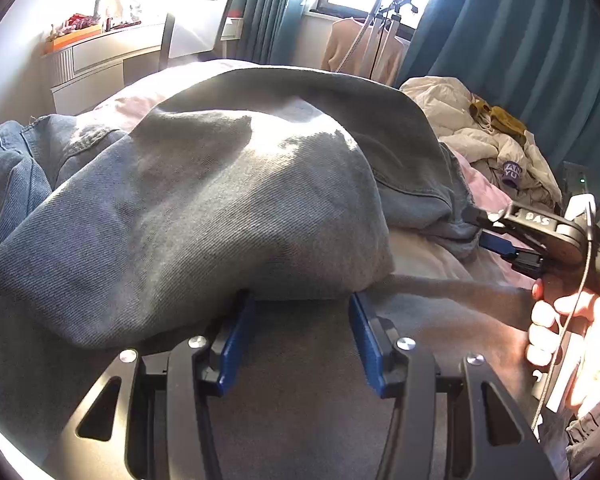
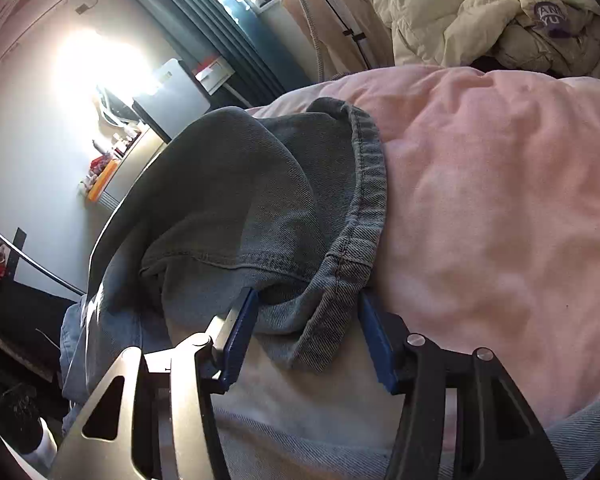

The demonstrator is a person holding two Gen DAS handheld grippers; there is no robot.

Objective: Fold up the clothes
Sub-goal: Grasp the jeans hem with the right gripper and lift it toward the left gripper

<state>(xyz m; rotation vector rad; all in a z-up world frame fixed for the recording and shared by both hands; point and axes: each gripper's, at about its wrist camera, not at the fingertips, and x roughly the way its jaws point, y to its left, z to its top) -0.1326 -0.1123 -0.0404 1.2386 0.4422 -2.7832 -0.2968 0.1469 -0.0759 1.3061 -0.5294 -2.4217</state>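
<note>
A pair of blue-grey jeans (image 1: 204, 208) lies bunched on the pink bedding. My left gripper (image 1: 300, 300) has its blue fingers spread, the fingertips tucked under a fold of the denim. My right gripper (image 2: 308, 300) is also spread, with the hemmed cuff of the jeans (image 2: 356, 216) lying between its blue fingers. In the left wrist view the right gripper (image 1: 476, 226) shows at the right, held by a hand (image 1: 572, 344), its tip at the edge of the denim.
Pink bedding (image 2: 500, 208) covers the bed. A cream puffy jacket (image 1: 480, 136) is piled at the far right. Teal curtains (image 1: 532, 40), a clothes stand (image 1: 380, 40) and a white dresser (image 1: 96, 60) stand behind.
</note>
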